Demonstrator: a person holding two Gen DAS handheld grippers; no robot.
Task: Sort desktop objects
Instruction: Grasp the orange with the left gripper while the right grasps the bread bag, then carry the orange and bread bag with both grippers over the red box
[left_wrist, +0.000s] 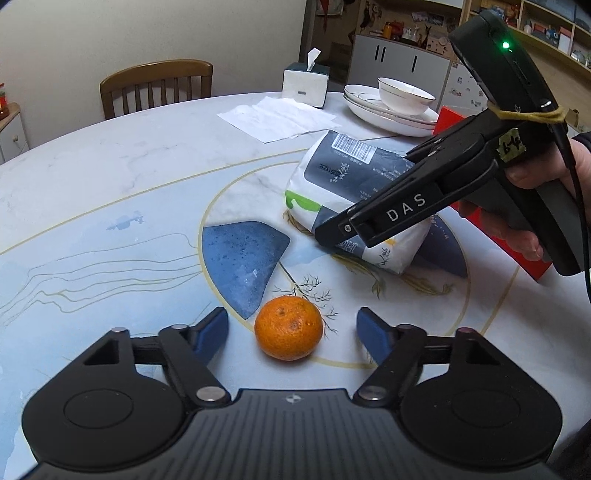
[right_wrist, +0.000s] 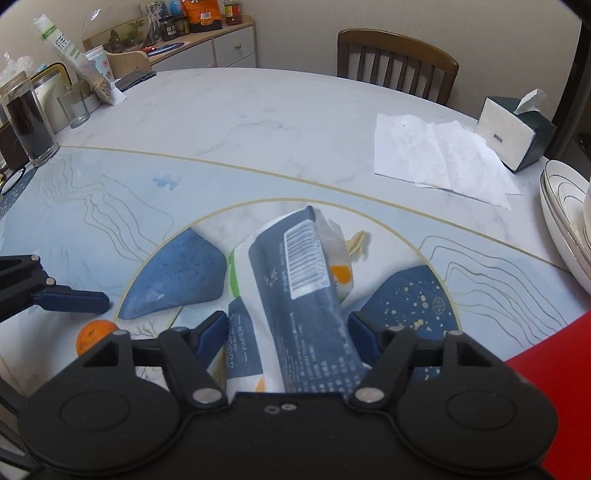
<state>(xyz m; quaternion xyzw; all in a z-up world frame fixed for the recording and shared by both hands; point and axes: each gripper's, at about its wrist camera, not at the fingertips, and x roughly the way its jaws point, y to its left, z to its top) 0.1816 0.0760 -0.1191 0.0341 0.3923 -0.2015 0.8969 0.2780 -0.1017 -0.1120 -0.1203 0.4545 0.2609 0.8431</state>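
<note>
An orange tangerine rests on the patterned round table, between the blue pads of my left gripper. A gap shows on each side of the fruit, so this gripper is open. A soft tissue pack, dark blue and white with a barcode, lies further back. My right gripper straddles the near end of the tissue pack, and both of its blue pads touch the pack's sides. In the right wrist view the tangerine peeks out at the lower left, beside one finger of the left gripper.
Stacked white plates with a bowl, a tissue box and loose paper sheets sit at the far side. A red box lies behind the pack. Glass jars and a tumbler crowd the left edge. A wooden chair stands beyond the table.
</note>
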